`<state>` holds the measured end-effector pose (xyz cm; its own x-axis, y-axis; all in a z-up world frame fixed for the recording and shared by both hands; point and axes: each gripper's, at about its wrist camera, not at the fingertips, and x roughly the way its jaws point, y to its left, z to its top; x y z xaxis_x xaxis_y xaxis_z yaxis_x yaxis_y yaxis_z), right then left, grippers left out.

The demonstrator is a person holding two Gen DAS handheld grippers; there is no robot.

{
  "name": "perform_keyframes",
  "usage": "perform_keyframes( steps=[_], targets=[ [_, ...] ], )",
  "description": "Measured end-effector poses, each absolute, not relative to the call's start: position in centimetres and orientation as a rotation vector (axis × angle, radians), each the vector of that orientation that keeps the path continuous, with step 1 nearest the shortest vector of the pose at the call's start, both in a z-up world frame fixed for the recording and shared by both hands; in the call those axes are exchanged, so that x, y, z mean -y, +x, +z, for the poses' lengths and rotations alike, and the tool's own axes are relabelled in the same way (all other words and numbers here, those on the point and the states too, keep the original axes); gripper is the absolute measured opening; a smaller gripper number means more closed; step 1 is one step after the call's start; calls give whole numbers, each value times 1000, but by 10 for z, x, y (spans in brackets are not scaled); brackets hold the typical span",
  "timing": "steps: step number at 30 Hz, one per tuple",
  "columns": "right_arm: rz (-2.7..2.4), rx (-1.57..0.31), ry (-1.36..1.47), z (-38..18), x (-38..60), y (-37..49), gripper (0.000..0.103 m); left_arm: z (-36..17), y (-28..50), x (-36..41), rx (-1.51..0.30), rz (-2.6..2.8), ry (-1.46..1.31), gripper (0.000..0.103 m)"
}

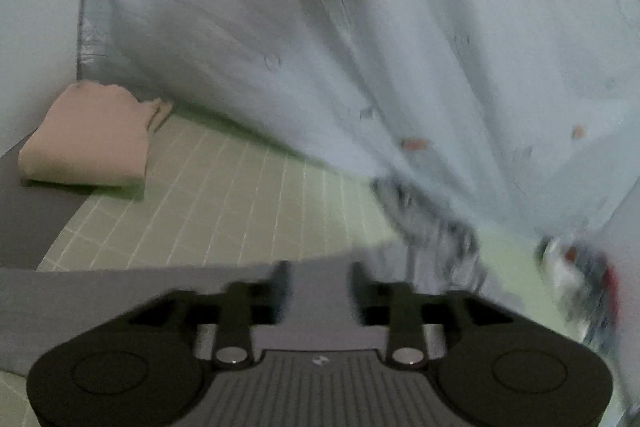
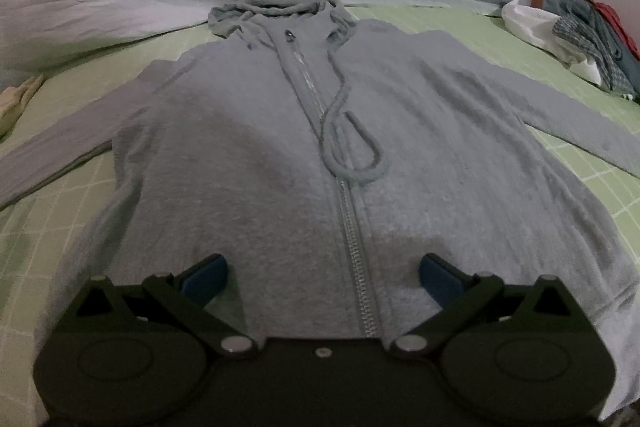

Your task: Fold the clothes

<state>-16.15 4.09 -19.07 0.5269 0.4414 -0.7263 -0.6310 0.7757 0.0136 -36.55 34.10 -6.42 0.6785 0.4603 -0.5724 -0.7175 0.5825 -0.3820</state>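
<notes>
Both tongs, left [image 1: 319,281] and right [image 2: 323,277], gape empty over the grey hoodie [image 2: 280,163] (no legible label).

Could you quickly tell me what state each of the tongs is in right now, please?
Left tongs: partly open, nothing between the fingers.
Right tongs: wide open above the grey hoodie, holding nothing.

A blurred view along the left tool [image 1: 319,281], its two dark fingers parted with nothing between them. Beneath lies grey fabric [image 1: 120,291] over a green checked bed sheet [image 1: 224,195]. A folded beige garment [image 1: 86,141] sits at the sheet's left edge. A pale blue carrot-print quilt [image 1: 360,47] rises behind.
</notes>
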Motion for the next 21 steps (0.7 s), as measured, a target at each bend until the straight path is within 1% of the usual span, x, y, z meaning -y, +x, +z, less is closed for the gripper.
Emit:
perform_keyframes(
  steps=[2,3,4,6,9,12,16,18,21],
  targets=[
    [665,-774,-266,-191,-38,-162,103,-75,-368,-341,-495,757,-649,57],
    [672,-768,-266,-192,-37,-163,103,-81,-376,-346,-513,795,-683,68],
    [678,-763,-266,-192,-36,-163,103,-87,-388,-352,-525,837,-721,75],
    [680,-759,-268,-193,-36,-164,103,-99,-411,-361,-543,917,-783,78],
    [677,-757,-270,-193,-38,-164,103,-117,-456,-375,-570,1056,-837,87],
    [671,-758,-270,-193,-40,-164,103,-129,-496,-386,-562,1157,-917,92],
    [665,-763,-271,-193,-41,-162,103,-148,-551,-390,-473,1201,-1061,96],
    [662,-764,-269,-193,-41,-162,103,-156,-573,-390,-423,1256,-1134,96],
    [656,-765,-269,-193,-42,-161,103,-166,-597,-395,-295,1283,-1238,97]
  ],
)
